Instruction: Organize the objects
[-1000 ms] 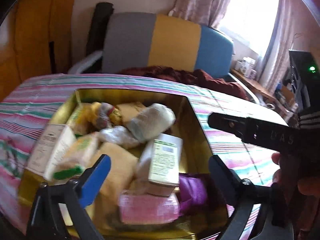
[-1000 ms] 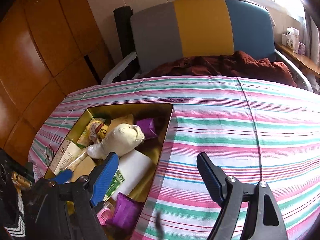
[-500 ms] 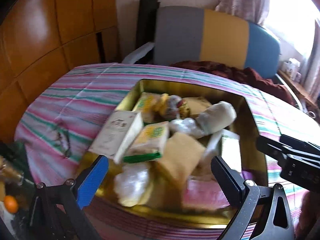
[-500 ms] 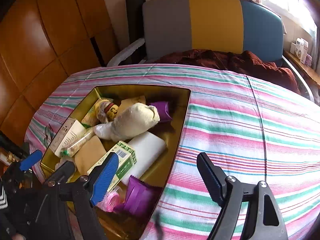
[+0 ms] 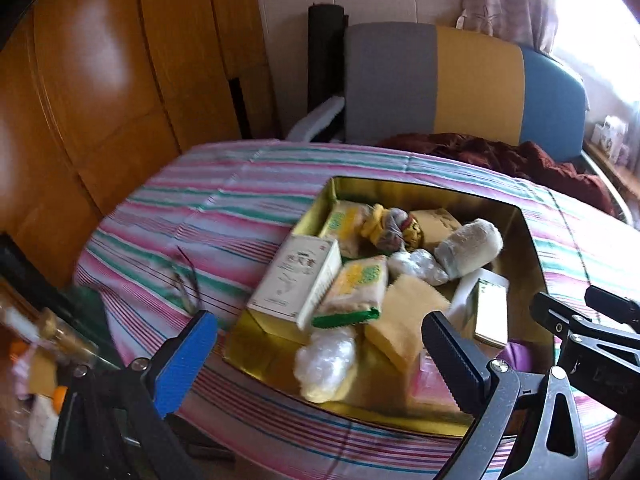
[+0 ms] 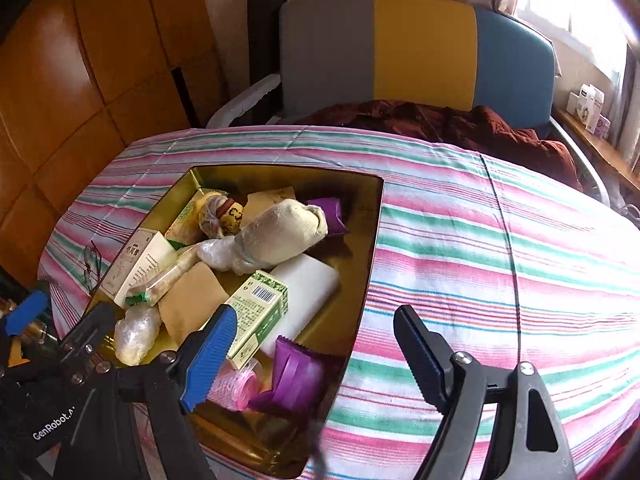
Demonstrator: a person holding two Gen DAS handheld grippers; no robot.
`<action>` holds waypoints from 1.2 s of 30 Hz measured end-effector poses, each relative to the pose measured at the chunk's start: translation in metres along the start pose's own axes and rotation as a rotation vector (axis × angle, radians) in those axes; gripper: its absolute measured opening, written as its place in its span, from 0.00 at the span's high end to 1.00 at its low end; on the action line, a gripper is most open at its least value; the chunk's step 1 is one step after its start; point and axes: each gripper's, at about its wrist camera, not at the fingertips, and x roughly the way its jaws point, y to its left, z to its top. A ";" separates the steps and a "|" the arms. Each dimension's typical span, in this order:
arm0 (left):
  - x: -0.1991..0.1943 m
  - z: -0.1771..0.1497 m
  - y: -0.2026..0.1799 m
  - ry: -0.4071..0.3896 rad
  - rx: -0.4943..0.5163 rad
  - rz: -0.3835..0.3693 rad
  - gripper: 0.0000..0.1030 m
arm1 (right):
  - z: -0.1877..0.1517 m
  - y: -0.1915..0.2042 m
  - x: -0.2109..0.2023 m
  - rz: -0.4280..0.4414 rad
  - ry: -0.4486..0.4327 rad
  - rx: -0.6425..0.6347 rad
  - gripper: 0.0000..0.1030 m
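Note:
A gold tin box (image 5: 420,190) (image 6: 280,174) sits on the striped tablecloth, full of things: a white carton (image 5: 294,276) (image 6: 138,264), a green-and-white box (image 6: 256,314) (image 5: 491,314), a beige cloth bundle (image 6: 280,232) (image 5: 470,250), tan pads (image 5: 404,320), plastic-wrapped lumps (image 5: 326,360), purple packets (image 6: 298,372) and a pink roll (image 6: 234,386). My left gripper (image 5: 316,360) is open and empty at the tin's near left corner. My right gripper (image 6: 316,354) is open and empty over the tin's near right edge.
The striped cloth (image 6: 500,248) covers the table to the right of the tin. A grey, yellow and blue chair (image 6: 420,52) with a dark red cloth (image 6: 460,128) stands behind. Wood panels (image 5: 100,112) line the left. Bottles (image 5: 44,340) stand low left.
Both grippers have pulled back and swung left, so the whole tin shows. The left gripper now sits by the tin's left corner. Nothing was picked up.

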 end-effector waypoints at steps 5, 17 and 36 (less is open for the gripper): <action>-0.006 0.001 0.001 0.000 0.039 -0.003 0.00 | -0.002 0.005 0.000 -0.003 0.015 0.006 0.20; 0.000 0.005 0.004 0.060 0.044 -0.017 0.00 | -0.005 0.010 -0.004 -0.056 0.023 0.038 0.20; 0.015 0.010 0.013 0.095 0.021 -0.001 0.00 | -0.005 0.010 -0.002 -0.043 0.036 0.048 0.20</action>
